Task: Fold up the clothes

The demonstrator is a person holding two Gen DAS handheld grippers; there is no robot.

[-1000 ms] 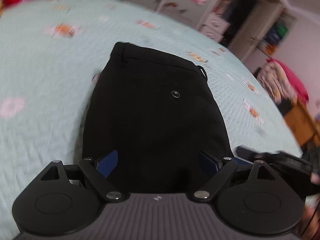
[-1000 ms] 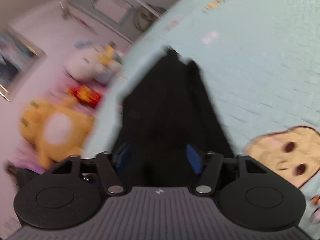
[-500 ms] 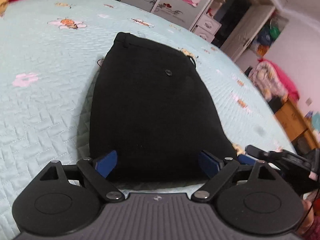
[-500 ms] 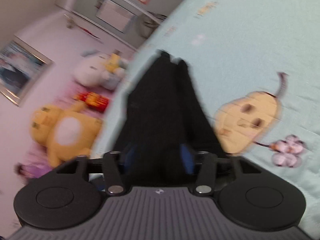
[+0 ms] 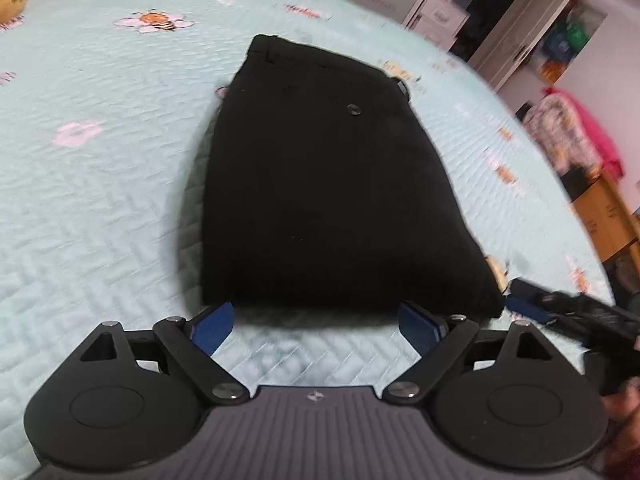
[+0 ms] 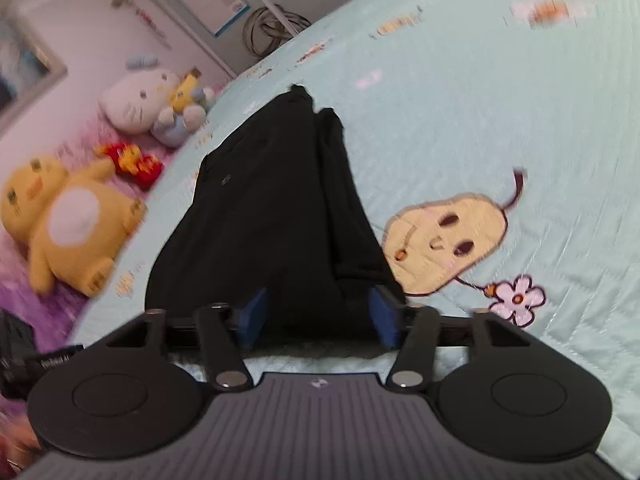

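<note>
- Left wrist view: the folded black trousers [image 5: 320, 184] are being shown lying flat on the light green quilted bedspread [image 5: 100, 200], waistband at the far end and fold edge nearest the camera.
- The left gripper [image 5: 320, 322] is being held just short of that near fold edge; its blue pads [image 5: 214, 322] are being kept wide apart with nothing between them, and bare quilt is being shown in the gap.
- Open bedspread is being seen to the left of the trousers and beyond the waistband; the right long edge is being approached by the right gripper [image 5: 560, 312] near the bottom right corner of the garment.
- A button [image 5: 353, 109] is being shown on the upper face near the waistband.
- Right wrist view: the trousers [image 6: 272, 208] are being seen lengthwise, running away from the camera, with a narrower layer lying along their right side.
- The right gripper [image 6: 318, 314] is being held at the near end of the garment with its fingers spread; dark cloth is being seen between the pads [image 6: 382, 316], though whether they are touching it cannot be told.
- A pear-face print [image 6: 444, 236] is being shown just beside the right edge, with wide free quilt [image 6: 500, 100] beyond it.
- Plush toys [image 6: 68, 220] are being seen past the bed's left edge.
</note>
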